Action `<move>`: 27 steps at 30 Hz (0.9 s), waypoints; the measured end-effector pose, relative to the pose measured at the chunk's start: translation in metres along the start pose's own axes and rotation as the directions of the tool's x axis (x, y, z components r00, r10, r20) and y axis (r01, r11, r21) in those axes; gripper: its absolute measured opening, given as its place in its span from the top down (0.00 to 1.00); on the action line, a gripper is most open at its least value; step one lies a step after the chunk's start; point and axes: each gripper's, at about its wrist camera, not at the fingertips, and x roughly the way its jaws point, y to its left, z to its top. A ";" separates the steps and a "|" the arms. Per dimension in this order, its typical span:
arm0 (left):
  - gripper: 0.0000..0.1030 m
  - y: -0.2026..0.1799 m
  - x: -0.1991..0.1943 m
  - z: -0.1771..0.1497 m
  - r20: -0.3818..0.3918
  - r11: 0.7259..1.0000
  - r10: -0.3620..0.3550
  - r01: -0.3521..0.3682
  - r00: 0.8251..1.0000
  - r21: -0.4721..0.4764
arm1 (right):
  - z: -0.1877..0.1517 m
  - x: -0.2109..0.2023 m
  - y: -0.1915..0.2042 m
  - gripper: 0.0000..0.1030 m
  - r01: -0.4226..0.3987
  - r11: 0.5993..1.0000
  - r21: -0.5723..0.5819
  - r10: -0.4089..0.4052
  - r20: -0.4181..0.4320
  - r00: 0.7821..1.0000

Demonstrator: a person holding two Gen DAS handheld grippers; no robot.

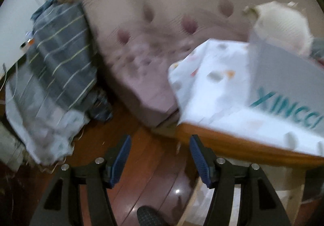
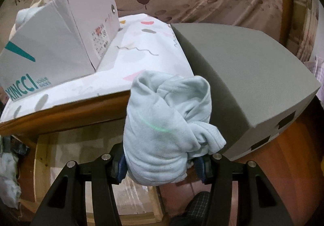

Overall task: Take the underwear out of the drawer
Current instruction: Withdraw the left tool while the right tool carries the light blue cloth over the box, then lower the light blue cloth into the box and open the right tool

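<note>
My right gripper (image 2: 160,165) is shut on a bunched pale blue underwear (image 2: 162,124) and holds it up in front of the wooden cabinet's top edge (image 2: 70,112). The open drawer (image 2: 60,165) lies below it, with a pale lined inside. My left gripper (image 1: 160,157) is open and empty, over the red-brown wooden floor (image 1: 145,175) beside the cabinet's wooden edge (image 1: 232,145). The left wrist view is blurred.
A grey XINCCI shoe box (image 2: 50,44) stands on a white patterned cloth (image 2: 141,48) on the cabinet top. A grey box-like block (image 2: 243,76) sits to the right. A bed with a pink leaf-print cover (image 1: 151,44) and a grey striped pillow (image 1: 60,54) lie ahead of the left gripper.
</note>
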 end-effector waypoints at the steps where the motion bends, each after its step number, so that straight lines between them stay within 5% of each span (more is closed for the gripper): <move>1: 0.40 0.002 0.006 -0.007 -0.010 1.000 0.016 -0.016 1.000 -0.010 | 0.002 -0.001 0.000 0.52 0.007 1.000 -0.006 -0.007 0.003 1.000; 10: 0.40 0.012 0.046 -0.038 -0.095 0.997 0.055 -0.059 0.994 -0.041 | 0.040 -0.033 0.006 0.52 0.057 0.993 -0.100 -0.052 0.055 0.997; 18: 0.40 0.014 0.069 -0.047 -0.174 0.998 0.029 -0.038 0.984 -0.050 | 0.103 -0.078 0.014 0.52 0.021 0.989 -0.144 -0.005 0.108 0.994; 27: 0.40 0.019 0.070 -0.046 -0.175 0.996 0.019 -0.034 0.984 -0.084 | 0.172 -0.107 0.067 0.51 -0.060 0.960 -0.272 0.106 0.158 0.982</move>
